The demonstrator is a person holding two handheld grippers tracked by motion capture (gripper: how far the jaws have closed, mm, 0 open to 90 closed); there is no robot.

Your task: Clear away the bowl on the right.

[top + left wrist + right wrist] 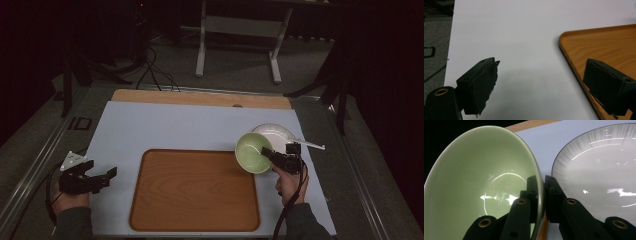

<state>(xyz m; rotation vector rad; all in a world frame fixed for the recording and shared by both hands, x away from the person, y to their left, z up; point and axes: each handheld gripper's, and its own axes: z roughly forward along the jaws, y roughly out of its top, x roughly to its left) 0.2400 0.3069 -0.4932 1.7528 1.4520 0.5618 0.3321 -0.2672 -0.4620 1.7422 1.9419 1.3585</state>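
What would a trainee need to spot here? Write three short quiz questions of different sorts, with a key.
1. True or false: the right tongs are clamped on the rim of the green bowl.
2. Multiple choice: what lies just behind the green bowl in the high view? A) a white plate B) a cup C) a fork
3. Fill in: the left tongs stand open over the pale mat, beside the wooden ____.

Key: 1 true; the jaws pinch the bowl's wall, one inside and one outside. 2 A, the white plate. 3 tray.
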